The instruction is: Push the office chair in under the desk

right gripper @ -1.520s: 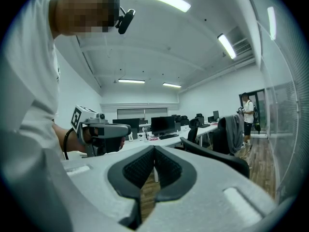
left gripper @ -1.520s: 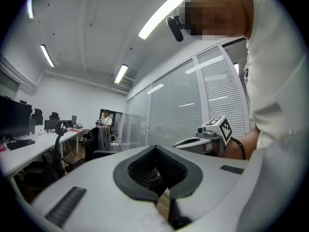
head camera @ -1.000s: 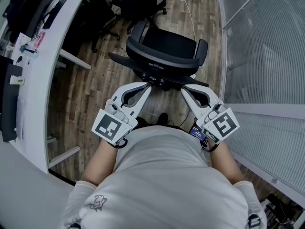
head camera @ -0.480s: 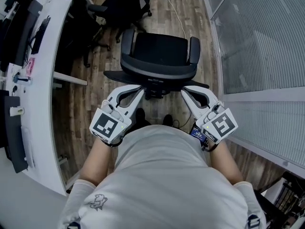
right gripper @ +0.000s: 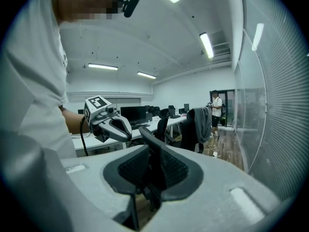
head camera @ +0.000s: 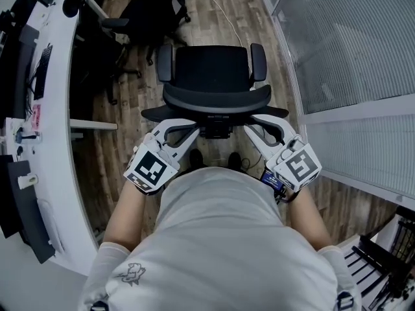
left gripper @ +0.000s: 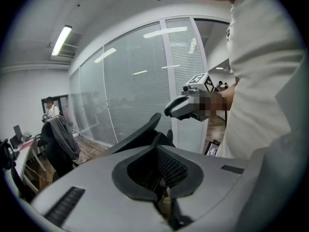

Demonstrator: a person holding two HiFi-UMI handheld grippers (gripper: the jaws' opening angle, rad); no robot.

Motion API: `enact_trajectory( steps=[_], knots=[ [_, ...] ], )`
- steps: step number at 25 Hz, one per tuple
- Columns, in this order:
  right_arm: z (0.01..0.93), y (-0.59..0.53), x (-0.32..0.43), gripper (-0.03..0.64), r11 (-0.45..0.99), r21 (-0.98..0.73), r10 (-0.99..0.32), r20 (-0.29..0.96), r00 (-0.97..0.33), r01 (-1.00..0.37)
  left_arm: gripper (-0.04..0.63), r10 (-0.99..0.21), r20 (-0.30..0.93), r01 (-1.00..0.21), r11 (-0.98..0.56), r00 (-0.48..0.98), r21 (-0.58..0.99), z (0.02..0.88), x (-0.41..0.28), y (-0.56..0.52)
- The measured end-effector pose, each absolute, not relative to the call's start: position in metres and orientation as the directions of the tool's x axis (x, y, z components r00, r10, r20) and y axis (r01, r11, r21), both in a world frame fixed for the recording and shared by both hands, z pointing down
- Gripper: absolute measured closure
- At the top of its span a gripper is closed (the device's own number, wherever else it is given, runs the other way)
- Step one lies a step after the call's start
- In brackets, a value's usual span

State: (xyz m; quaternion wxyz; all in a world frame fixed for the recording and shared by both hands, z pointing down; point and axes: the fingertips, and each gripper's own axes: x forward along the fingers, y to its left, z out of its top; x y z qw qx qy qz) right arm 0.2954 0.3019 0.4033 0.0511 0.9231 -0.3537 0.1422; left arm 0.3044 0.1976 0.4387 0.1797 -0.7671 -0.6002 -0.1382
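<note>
Two grippers at the backrest of the office chair (head camera: pixel 214 70), which stands apart from the desk (head camera: pixel 55 109).
Both forearms reach forward and down, converging on the backrest's top rim (head camera: pixel 216 99). Left gripper (head camera: pixel 191 124) is clamped almost closed on that rim. Right gripper (head camera: pixel 253 123) has its jaws opening, the rim between them, pads not pressing. Chair stands on wood floor (head camera: pixel 126 141), seat facing away from the person, with the desk edge to its left, a glass partition (head camera: pixel 350 50) to its right, and bare floor on both sides.

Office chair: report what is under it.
Wood floor shows around it, the person's shoes by its back. Its seat and backrest cover the base and wheels.
</note>
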Motion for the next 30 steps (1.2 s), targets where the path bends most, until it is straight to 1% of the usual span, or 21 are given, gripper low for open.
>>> enact_trajectory(
  steps=[3, 5, 9, 12, 15, 18, 23, 26, 28, 30],
  knots=[
    [0.415, 0.299, 0.296, 0.514, -0.742, 0.004, -0.628, 0.343, 0.698, -0.670, 0.564, 0.840, 0.503, 0.978, -0.162, 0.206, -0.129, 0.458, 0.308, 0.188],
    [0.425, 0.299, 0.298, 0.506, -0.737, -0.007, -0.629, 0.373, 0.682, -0.676, 0.547, 0.811, 0.558, 0.982, -0.113, 0.179, -0.150, 0.472, 0.311, 0.183],
    [0.451, 0.305, 0.304, 0.487, -0.734, -0.022, -0.618, 0.437, 0.654, -0.679, 0.479, 0.728, 0.675, 0.986, -0.004, 0.118, -0.167, 0.506, 0.316, 0.178],
    [0.470, 0.305, 0.308, 0.469, -0.709, 0.033, -0.592, 0.515, 0.620, -0.704, 0.456, 0.672, 0.736, 0.986, 0.055, 0.078, -0.155, 0.529, 0.320, 0.175],
    [0.491, 0.306, 0.310, 0.449, -0.660, 0.088, -0.564, 0.598, 0.569, -0.746, 0.429, 0.617, 0.784, 0.982, 0.096, 0.071, -0.164, 0.547, 0.324, 0.172],
    [0.510, 0.309, 0.311, 0.428, -0.606, 0.085, -0.550, 0.674, 0.494, -0.791, 0.410, 0.565, 0.823, 0.978, 0.132, 0.060, -0.161, 0.562, 0.327, 0.172],
    [0.548, 0.317, 0.304, 0.420, -0.501, 0.166, -0.434, 0.802, 0.412, -0.850, 0.407, 0.527, 0.848, 0.975, 0.153, 0.057, -0.161, 0.583, 0.327, 0.170],
    [0.570, 0.320, 0.303, 0.402, -0.437, 0.165, -0.387, 0.853, 0.350, -0.884, 0.407, 0.504, 0.862, 0.973, 0.167, 0.055, -0.160, 0.592, 0.331, 0.169],
    [0.578, 0.322, 0.304, 0.407, -0.407, 0.172, -0.369, 0.868, 0.334, -0.897, 0.407, 0.488, 0.871, 0.971, 0.177, 0.053, -0.158, 0.597, 0.333, 0.170],
    [0.583, 0.323, 0.303, 0.439, -0.373, 0.195, -0.347, 0.877, 0.331, -0.907, 0.408, 0.478, 0.877, 0.970, 0.182, 0.054, -0.158, 0.602, 0.333, 0.170]
  ],
)
